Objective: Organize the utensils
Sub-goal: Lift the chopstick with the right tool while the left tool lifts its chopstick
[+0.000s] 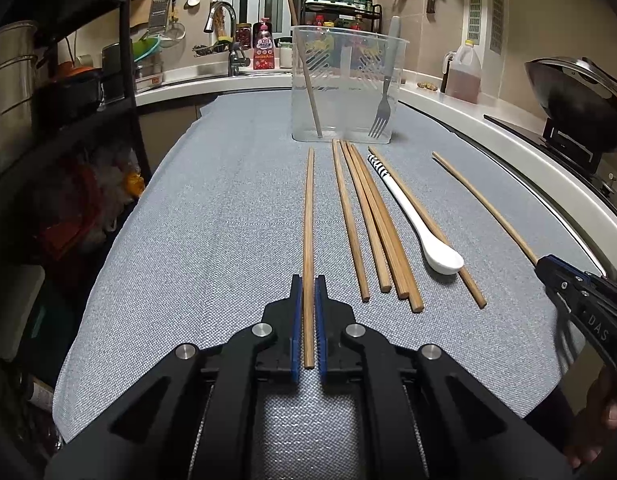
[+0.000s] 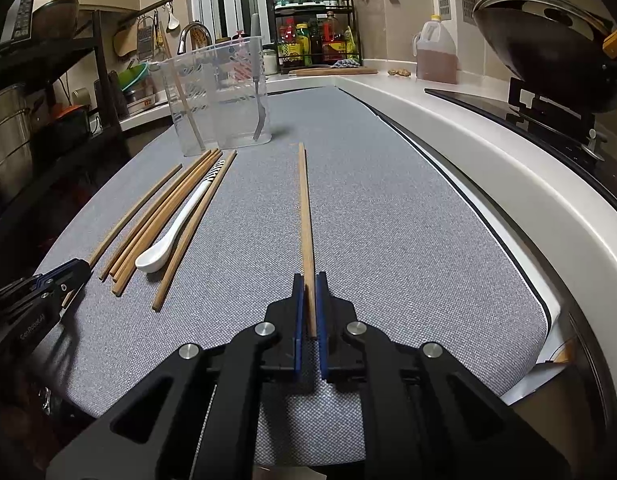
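Observation:
A clear plastic holder (image 1: 348,84) (image 2: 216,100) stands at the far end of the grey cloth (image 1: 212,220), with a fork (image 1: 382,108) and one chopstick (image 1: 310,92) leaning inside. In front of it lie several loose wooden chopsticks (image 1: 368,224) and a white spoon (image 1: 420,224) (image 2: 168,240). My left gripper (image 1: 308,280) is shut on the near end of a chopstick (image 1: 308,208) that points toward the holder. My right gripper (image 2: 309,278) is shut on another chopstick (image 2: 304,208), which lies apart on the right. Each gripper shows at the edge of the other view: the right gripper (image 1: 544,266) and the left gripper (image 2: 82,266).
A wok (image 1: 576,96) on a stand sits on the stove to the right, with an oil jug (image 1: 464,72) on the counter behind it. A dark shelf rack (image 1: 68,80) with pots stands on the left. A sink faucet (image 1: 224,20) and spice rack (image 2: 316,36) are at the back.

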The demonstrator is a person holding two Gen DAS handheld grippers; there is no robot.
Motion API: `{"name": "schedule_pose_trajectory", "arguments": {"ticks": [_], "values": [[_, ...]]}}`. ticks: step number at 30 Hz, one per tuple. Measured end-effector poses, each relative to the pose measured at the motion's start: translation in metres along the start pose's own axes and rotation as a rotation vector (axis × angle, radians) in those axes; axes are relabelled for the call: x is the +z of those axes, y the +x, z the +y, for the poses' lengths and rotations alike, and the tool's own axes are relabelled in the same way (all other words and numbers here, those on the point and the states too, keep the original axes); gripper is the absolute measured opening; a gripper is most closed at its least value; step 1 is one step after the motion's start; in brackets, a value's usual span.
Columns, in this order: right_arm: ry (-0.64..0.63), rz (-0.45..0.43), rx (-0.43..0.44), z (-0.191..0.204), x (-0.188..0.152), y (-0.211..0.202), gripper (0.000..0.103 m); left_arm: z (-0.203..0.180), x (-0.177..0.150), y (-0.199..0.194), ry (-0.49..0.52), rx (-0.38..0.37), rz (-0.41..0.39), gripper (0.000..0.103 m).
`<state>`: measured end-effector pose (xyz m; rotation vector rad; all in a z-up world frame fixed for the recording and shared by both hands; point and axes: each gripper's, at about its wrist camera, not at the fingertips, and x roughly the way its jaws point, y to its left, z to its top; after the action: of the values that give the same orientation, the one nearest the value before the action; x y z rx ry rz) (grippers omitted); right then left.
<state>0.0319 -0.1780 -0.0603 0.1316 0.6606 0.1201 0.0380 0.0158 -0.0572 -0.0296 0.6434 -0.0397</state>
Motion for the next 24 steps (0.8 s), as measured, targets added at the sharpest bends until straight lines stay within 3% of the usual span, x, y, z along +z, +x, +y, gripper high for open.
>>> {"name": "schedule_pose_trajectory", "arguments": {"ticks": [19,24], "values": [[-0.006,-0.001,0.0,0.002,0.002,0.0,0.005,-0.002,0.002,-0.001,0.012,-0.002,-0.005,0.006],[-0.016,-0.034,0.003,0.005,0.008,-0.012,0.005,-0.001,0.005,-0.01,0.014,-0.006,-0.04,0.006]]}}
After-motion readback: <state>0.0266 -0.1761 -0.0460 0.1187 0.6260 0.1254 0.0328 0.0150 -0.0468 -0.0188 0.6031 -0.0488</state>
